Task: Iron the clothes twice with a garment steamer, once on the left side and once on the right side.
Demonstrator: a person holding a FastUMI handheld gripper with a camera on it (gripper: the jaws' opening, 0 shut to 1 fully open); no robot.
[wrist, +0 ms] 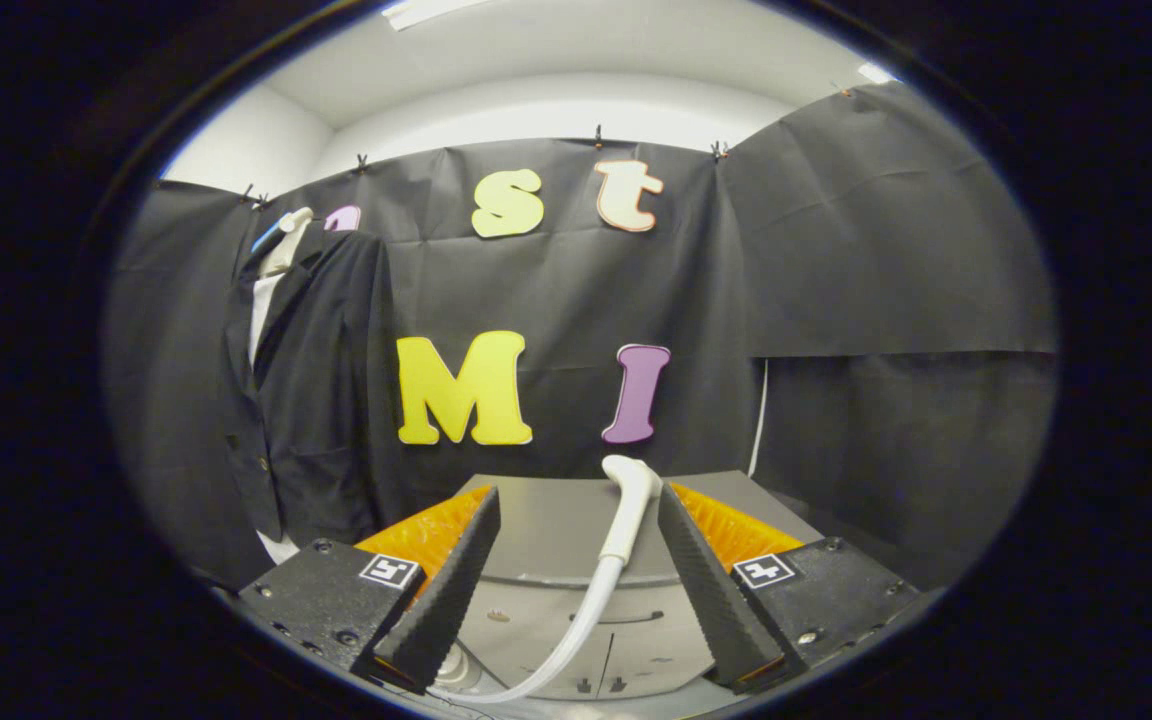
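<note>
Gripper view: jaws spread wide around the steamer handle, touching nothing.

Grey cabinet top beyond the spread, empty fingers of the gripper; white steamer head standing on it, pale hose trailing down its front.

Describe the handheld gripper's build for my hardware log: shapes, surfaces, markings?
The gripper has two wedge-shaped fingers with ribbed inner faces, tapering forward. Each is mounted on a black, rough-textured block with screws. Each block carries a small square black-and-white marker tag. Orange ridged parts sit behind the fingers. The fingers stand apart, open.
</note>
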